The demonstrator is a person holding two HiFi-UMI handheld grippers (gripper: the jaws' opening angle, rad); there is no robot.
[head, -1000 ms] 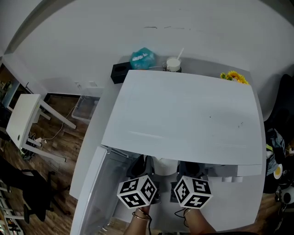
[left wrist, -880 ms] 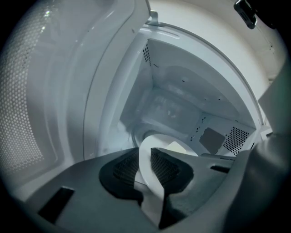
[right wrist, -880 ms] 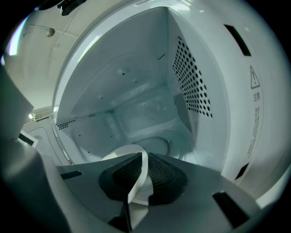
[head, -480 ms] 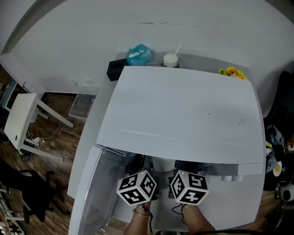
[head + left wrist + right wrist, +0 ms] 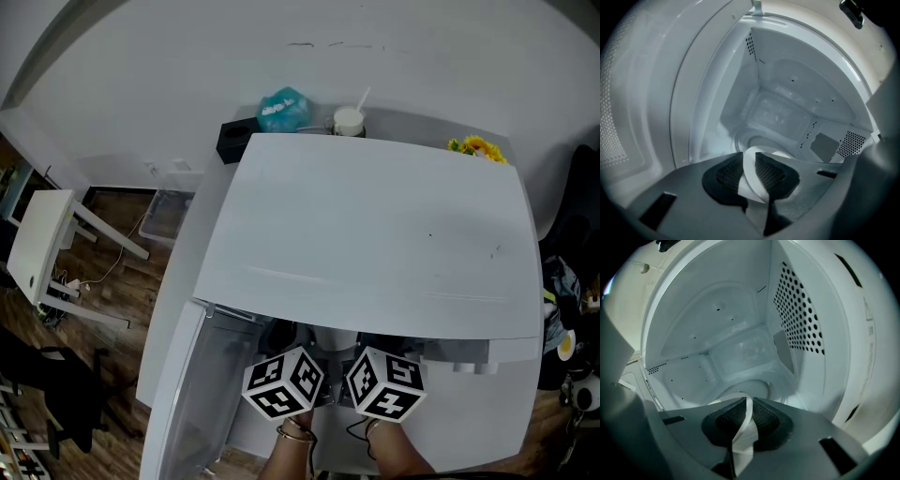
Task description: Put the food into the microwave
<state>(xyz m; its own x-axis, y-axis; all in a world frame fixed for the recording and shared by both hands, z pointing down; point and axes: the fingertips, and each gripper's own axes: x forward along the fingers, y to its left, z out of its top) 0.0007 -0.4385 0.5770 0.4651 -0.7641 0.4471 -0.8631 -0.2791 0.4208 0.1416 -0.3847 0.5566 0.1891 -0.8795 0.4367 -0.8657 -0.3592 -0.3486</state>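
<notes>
I look down on a white microwave [image 5: 375, 234] whose door [image 5: 192, 394] hangs open at the left. Both grippers reach into its mouth, their marker cubes side by side below the front edge. Between them is a white dish [image 5: 334, 339], mostly hidden under the microwave's top; whatever food it carries is out of sight. In the left gripper view my left gripper [image 5: 751, 173] is shut on the dish's thin white rim [image 5: 752, 187]. My right gripper [image 5: 746, 420] is likewise shut on the rim [image 5: 743, 437]. Ahead lies the cavity with its glass turntable [image 5: 750, 387].
Behind the microwave stand a black box [image 5: 234, 139], a teal bag [image 5: 282, 110], a white cup with a straw [image 5: 348, 122] and yellow flowers [image 5: 476, 149]. A white side table [image 5: 42, 244] stands on the wood floor at far left. A perforated wall [image 5: 799, 315] bounds the cavity's right side.
Both grippers have edged slightly forward with the dish, further under the microwave's front edge. The head view has shifted a little.
</notes>
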